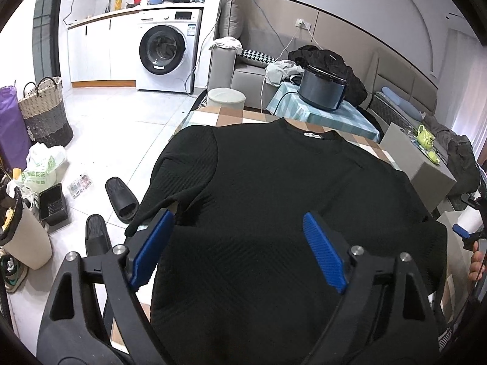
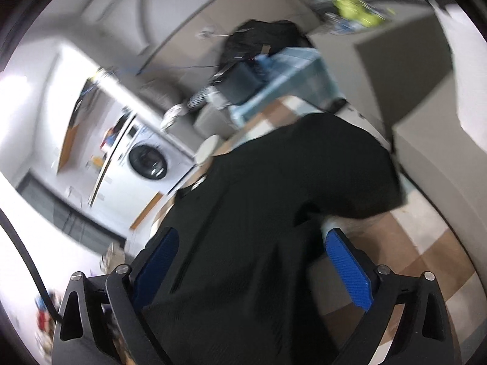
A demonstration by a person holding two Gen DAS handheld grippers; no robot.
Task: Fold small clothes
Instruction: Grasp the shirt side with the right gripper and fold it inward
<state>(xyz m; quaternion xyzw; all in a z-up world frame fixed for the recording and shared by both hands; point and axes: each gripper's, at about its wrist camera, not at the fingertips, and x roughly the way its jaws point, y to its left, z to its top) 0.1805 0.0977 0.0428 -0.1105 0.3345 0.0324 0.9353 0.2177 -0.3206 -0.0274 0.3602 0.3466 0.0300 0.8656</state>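
One black top (image 1: 274, 188) is spread flat on the checked tabletop (image 1: 231, 114), collar away. Both the left tongs (image 1: 237, 243) and right tongs (image 2: 252, 261) are held wide open, empty, above it. A sleeve should be gripped cleanly at its edge, one layer only.

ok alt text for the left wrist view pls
A black sweater lies spread flat on a checked table, collar at the far end, one sleeve folded in over its body. The left gripper is above its near part with jaws open. A washing machine stands in the background.
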